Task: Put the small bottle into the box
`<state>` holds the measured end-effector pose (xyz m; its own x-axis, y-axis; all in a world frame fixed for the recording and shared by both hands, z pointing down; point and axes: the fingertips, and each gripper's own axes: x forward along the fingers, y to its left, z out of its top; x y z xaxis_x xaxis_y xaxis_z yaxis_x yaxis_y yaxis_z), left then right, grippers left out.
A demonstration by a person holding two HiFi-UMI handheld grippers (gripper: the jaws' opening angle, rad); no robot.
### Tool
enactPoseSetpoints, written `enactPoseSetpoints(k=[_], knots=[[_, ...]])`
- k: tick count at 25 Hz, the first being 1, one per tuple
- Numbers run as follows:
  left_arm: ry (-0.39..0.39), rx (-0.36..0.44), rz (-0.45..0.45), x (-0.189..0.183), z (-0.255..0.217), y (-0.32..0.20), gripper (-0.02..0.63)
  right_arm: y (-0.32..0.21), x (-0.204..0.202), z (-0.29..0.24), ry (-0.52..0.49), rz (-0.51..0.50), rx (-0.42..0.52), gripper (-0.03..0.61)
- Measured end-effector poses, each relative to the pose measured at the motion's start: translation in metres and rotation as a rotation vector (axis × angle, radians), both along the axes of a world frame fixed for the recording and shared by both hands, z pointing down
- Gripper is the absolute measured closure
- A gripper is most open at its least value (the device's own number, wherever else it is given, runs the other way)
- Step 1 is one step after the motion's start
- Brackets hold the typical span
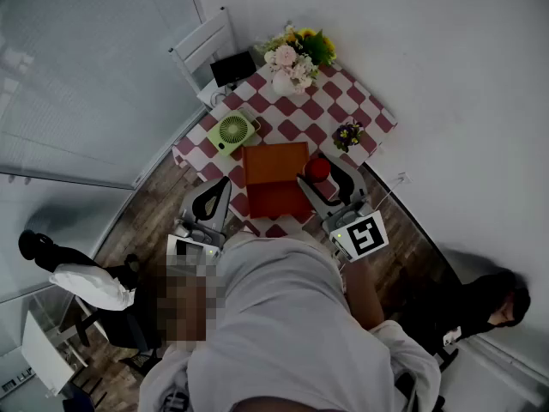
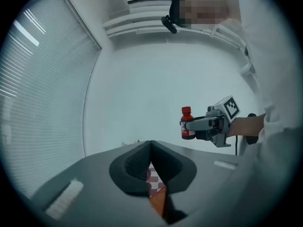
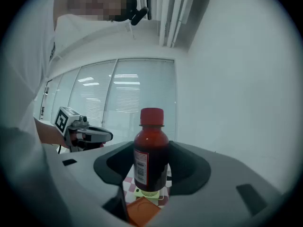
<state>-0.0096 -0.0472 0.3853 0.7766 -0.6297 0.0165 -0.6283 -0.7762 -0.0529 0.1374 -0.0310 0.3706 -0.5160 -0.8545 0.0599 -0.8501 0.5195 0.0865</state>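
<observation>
A small dark-red bottle [image 3: 151, 155] with a red cap stands upright between the jaws of my right gripper [image 3: 151, 171], which is shut on it. In the head view the bottle [image 1: 318, 169] hangs at the right edge of the orange box [image 1: 273, 178] on the checked table [image 1: 364, 110]. From the left gripper view, the bottle [image 2: 187, 123] shows in the right gripper [image 2: 201, 123], held up in the air. My left gripper [image 2: 151, 148] is shut with nothing in it, and sits at the box's left side [image 1: 213, 197].
A green fan [image 1: 232, 131], a vase of flowers [image 1: 293, 58] and a small flower pot [image 1: 348, 134] stand on the table behind the box. A white chair [image 1: 206, 45] is at the far end. People sit at the left [image 1: 86, 283] and right [image 1: 485, 307].
</observation>
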Motion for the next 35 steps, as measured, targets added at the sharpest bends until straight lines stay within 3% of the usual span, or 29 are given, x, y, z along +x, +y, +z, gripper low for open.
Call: enactPoseSetpoints(k=[12, 22, 27, 29, 31, 35], knots=[[-0.009, -0.019, 0.029, 0.005, 0.009, 0.010, 0.615, 0.005, -0.006, -0.008, -0.021, -0.023, 0.012, 0.354], [-0.032, -0.033, 0.086, 0.010, 0.015, 0.012, 0.615, 0.012, -0.020, -0.015, -0.060, -0.113, 0.034, 0.354], [-0.024, -0.084, 0.144, 0.026, 0.020, 0.001, 0.615, -0.007, -0.033, -0.025, -0.115, -0.219, -0.071, 0.354], [-0.062, -0.064, 0.208, 0.039, 0.024, 0.007, 0.615, -0.014, -0.046, -0.029, -0.090, -0.286, -0.066, 0.354], [-0.097, -0.033, 0.249, 0.043, 0.024, 0.008, 0.615, -0.023, -0.054, -0.035, -0.050, -0.286, -0.020, 0.356], [-0.037, -0.013, 0.167, 0.043, 0.019, 0.006, 0.615, -0.032, -0.045, -0.026, -0.027, -0.238, -0.032, 0.354]])
